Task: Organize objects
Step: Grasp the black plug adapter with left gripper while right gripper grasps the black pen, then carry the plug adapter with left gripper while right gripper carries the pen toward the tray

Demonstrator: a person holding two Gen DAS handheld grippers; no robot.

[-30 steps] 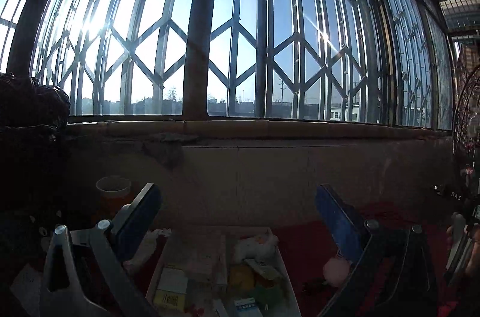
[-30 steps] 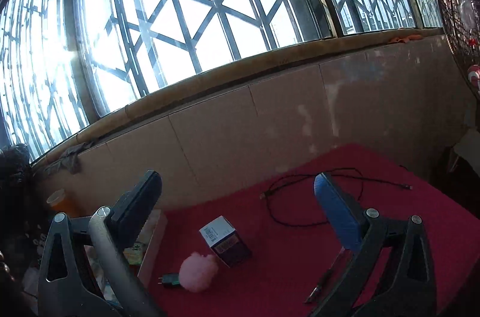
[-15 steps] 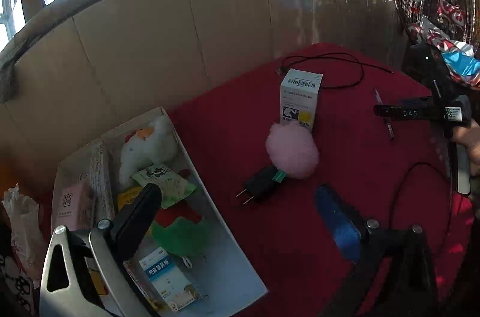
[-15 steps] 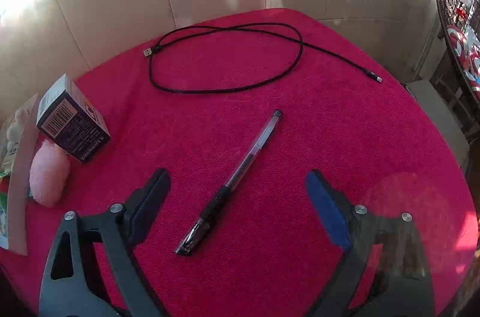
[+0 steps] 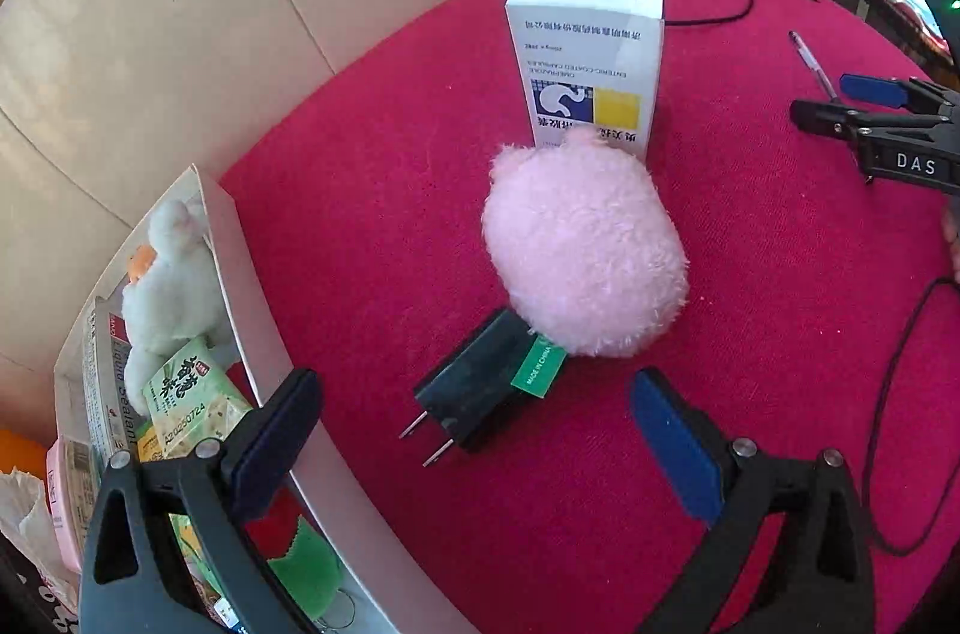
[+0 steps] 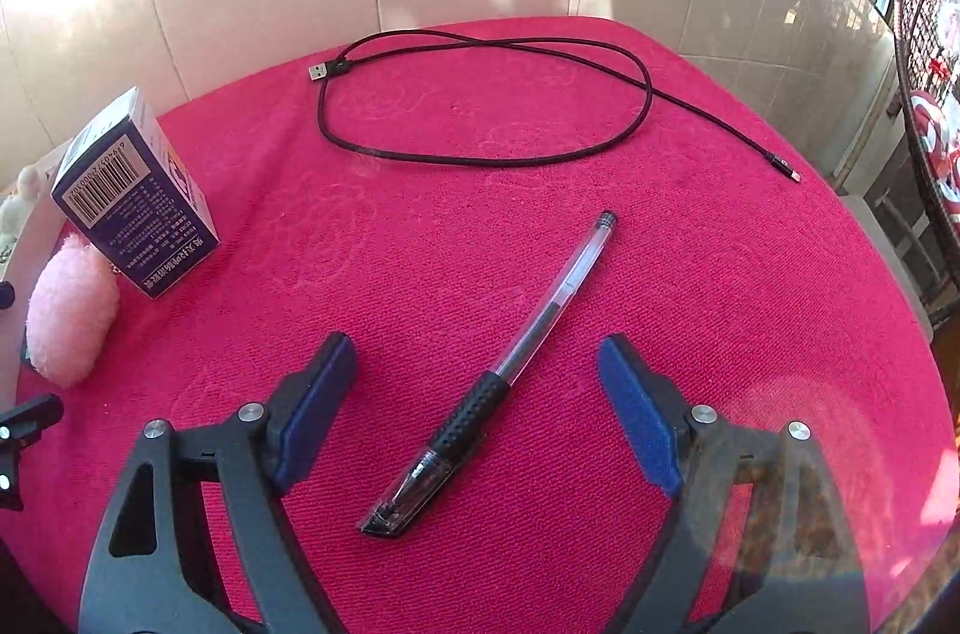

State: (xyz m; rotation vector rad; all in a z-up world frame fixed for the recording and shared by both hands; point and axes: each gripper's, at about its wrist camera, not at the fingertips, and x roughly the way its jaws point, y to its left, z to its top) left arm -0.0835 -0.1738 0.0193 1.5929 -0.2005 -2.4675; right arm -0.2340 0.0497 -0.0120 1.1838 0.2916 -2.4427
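Note:
My left gripper (image 5: pixel 474 430) stands open low over the red cloth. A black plug adapter (image 5: pixel 474 394) lies between its fingers, untouched. Just beyond the plug sits a pink fluffy ball (image 5: pixel 585 244), and behind that an upright white medicine box (image 5: pixel 591 52). My right gripper (image 6: pixel 480 394) hovers over a clear pen with a black grip (image 6: pixel 540 322). Its jaws are closing with the pen between them, and the pads do not press on it. The right gripper (image 5: pixel 870 106) also shows at the right edge of the left wrist view, by the pen (image 5: pixel 810 61).
A white tray (image 5: pixel 240 274) at the table's left holds a white plush toy (image 5: pixel 168 286), packets and small boxes. A black USB cable (image 6: pixel 480 154) loops at the back of the red cloth. A tiled wall rises behind the table. A wicker chair stands at the far right.
Both grippers tipped down from the window to the table. The left one moved in close over the plug and pink ball. The right one's jaws narrowed around the pen.

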